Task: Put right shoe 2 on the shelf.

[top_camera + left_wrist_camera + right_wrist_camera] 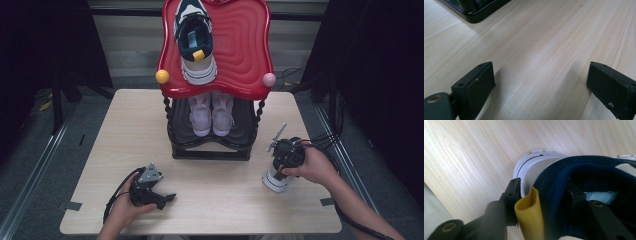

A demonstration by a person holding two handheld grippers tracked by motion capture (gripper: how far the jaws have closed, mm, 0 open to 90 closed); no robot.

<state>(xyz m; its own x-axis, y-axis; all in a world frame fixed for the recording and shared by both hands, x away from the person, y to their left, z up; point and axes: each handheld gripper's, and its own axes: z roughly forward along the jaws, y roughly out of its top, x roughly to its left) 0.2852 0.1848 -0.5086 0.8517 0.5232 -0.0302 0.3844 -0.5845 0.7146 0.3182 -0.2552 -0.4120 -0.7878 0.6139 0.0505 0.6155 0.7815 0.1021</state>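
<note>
On the right side of the table, my right gripper (286, 159) points down and is shut on the heel of a navy and white sneaker (274, 181). In the right gripper view, one jaw is outside the white heel and the other inside the navy collar (586, 170), beside the yellow pull tab (530, 215). A matching sneaker (195, 40) lies on the red top tray (245, 50) of a black shoe rack. My left gripper (167, 199) rests near the table's front left. Its jaws (541, 75) stand open over bare wood.
A pair of pale pink shoes (212, 112) sits on the rack's lower black shelf (210, 152), whose corner (474, 12) shows in the left gripper view. The wooden table (225, 200) ends close behind both hands. Dark curtains and metal rails flank it.
</note>
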